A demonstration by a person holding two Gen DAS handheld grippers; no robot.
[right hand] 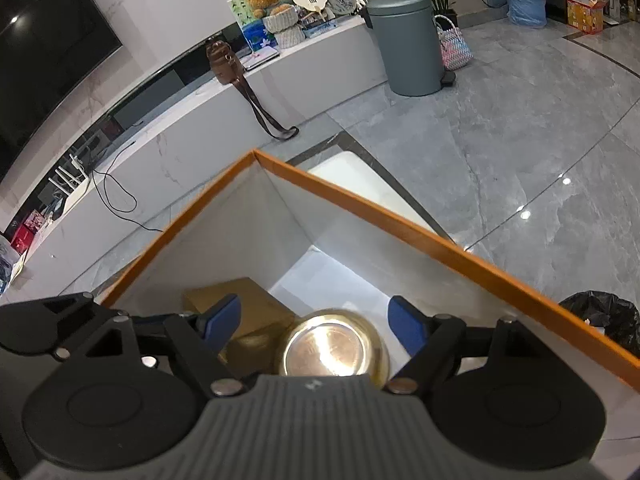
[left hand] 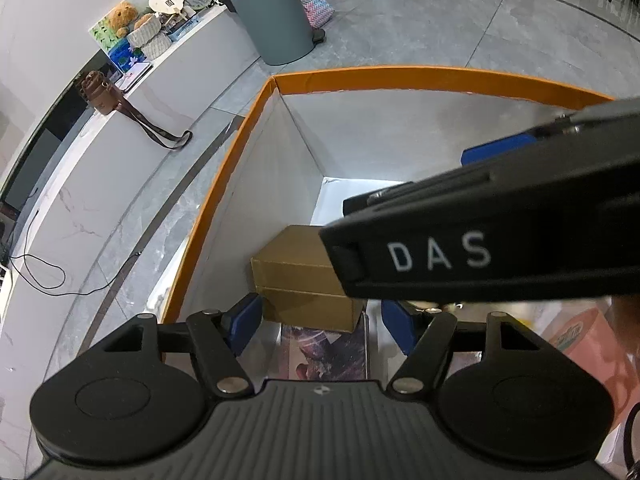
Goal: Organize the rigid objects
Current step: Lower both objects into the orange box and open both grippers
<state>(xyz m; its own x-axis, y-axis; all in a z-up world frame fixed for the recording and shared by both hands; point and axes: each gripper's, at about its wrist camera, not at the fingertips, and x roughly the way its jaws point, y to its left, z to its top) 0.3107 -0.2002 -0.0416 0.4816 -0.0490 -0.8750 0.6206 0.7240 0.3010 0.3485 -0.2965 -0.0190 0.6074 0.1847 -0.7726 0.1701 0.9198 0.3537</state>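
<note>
- The box (left hand: 248, 184), orange-rimmed with white walls inside, stands on the grey tile floor (left hand: 380, 20); both your grippers point down into it.
- Far left in your left wrist view, a white ledge (left hand: 132, 168) runs along the wall, with a brown bag (left hand: 100, 94) on it whose strap hangs over the edge.
- Further along that ledge you see a teddy bear (left hand: 122, 16), woven baskets and a round fan crowded together.
- Right of them, a grey-green bin (left hand: 272, 12) stands on the floor beyond the box, with a woven pink-and-blue basket (left hand: 318, 8) just beside it.
- Inside the box, a cardboard carton (left hand: 296, 276) lies against the left wall, on the bottom.
- Your left gripper (left hand: 320, 322) stands open over the near end of that carton, blue pads (left hand: 246, 320) apart and pressing on nothing; a printed picture (left hand: 324, 350) lies flat below it.
- Your right gripper (right hand: 316, 320) crosses the right side of that view, its black body marked DAS.
- In the right wrist view, it too is open and holds nothing.
- Between and below its pads (right hand: 408, 322) you see a shiny metal bowl (right hand: 332, 350) on the box bottom, touching or just beside the carton; you cannot tell which.
- At far right, a black plastic bag (right hand: 604, 316) lies on the floor outside the box.
</note>
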